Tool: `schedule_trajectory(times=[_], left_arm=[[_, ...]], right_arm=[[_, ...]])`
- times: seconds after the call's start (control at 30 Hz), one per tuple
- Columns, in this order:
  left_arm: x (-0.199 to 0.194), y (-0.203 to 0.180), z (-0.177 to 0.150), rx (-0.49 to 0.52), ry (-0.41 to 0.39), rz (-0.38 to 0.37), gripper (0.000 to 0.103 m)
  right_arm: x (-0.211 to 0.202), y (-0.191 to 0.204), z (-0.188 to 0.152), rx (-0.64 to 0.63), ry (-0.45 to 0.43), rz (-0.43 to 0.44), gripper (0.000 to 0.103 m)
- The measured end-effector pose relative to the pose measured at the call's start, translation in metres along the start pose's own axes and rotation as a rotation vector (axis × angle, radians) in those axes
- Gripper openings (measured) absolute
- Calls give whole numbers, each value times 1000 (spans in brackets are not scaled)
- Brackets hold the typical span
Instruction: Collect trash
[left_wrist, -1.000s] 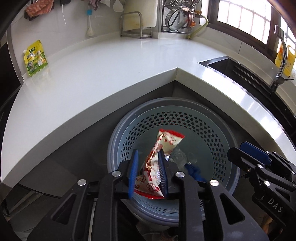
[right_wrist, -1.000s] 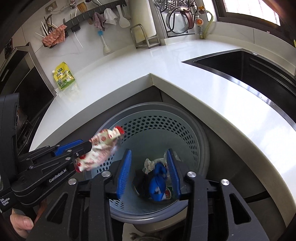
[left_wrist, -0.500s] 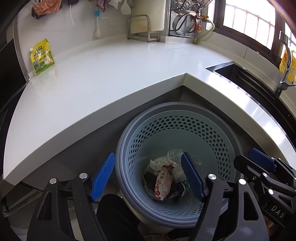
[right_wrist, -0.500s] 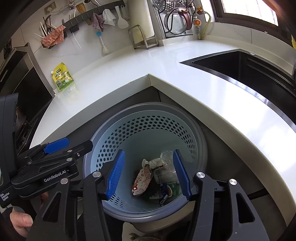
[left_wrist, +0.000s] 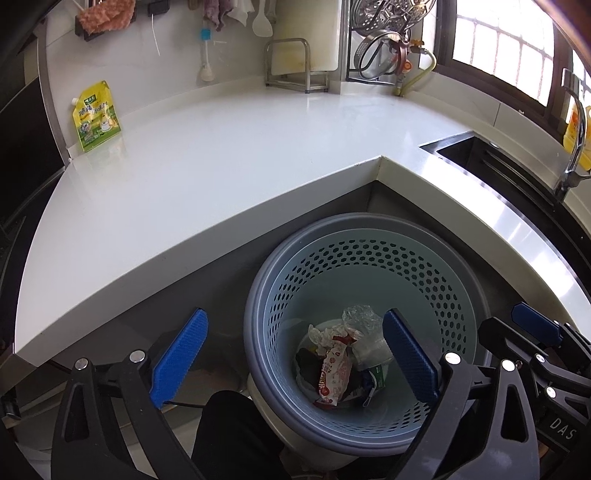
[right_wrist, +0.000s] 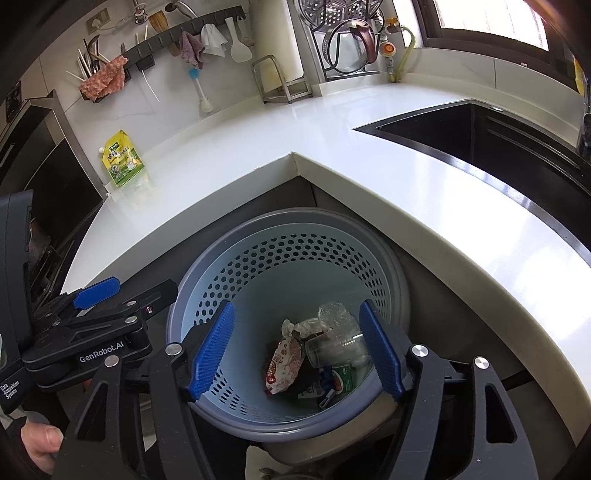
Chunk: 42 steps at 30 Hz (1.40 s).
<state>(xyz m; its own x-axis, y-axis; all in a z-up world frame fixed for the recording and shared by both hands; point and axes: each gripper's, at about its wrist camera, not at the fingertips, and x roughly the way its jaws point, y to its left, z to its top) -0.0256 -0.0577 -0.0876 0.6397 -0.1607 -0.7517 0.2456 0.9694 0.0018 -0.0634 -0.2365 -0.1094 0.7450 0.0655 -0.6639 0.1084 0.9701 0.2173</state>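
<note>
Left gripper (left_wrist: 295, 363): opening, empty | right gripper (right_wrist: 295, 350): opening, empty | red-white snack wrapper (left_wrist: 334, 373): atop trash inside perforated wastebasket (left_wrist: 369, 266) below white desk (left_wrist: 221, 166) corner

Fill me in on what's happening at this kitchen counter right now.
A person holds two hand-held grippers over a round blue-grey perforated plastic waste basket on the floor below the white counter corner. The left gripper and right gripper are both opening with nothing between their blue pads. A red-and-white snack wrapper, crumpled clear plastic and other scraps lie at the basket's bottom. A yellow-green spouted pouch stands on the counter by the wall.
</note>
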Motion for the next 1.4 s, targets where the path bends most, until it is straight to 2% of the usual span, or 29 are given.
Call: schedule_trajectory(times=[0.47, 1.4], left_arm=[[-6, 1, 1, -3, -9, 20, 97], [-6, 3, -2, -22, -1, 51, 97]], right_arm=[[-6, -3, -1, 20, -21, -37, 72], [-5, -3, -1, 21, -19, -46, 72]])
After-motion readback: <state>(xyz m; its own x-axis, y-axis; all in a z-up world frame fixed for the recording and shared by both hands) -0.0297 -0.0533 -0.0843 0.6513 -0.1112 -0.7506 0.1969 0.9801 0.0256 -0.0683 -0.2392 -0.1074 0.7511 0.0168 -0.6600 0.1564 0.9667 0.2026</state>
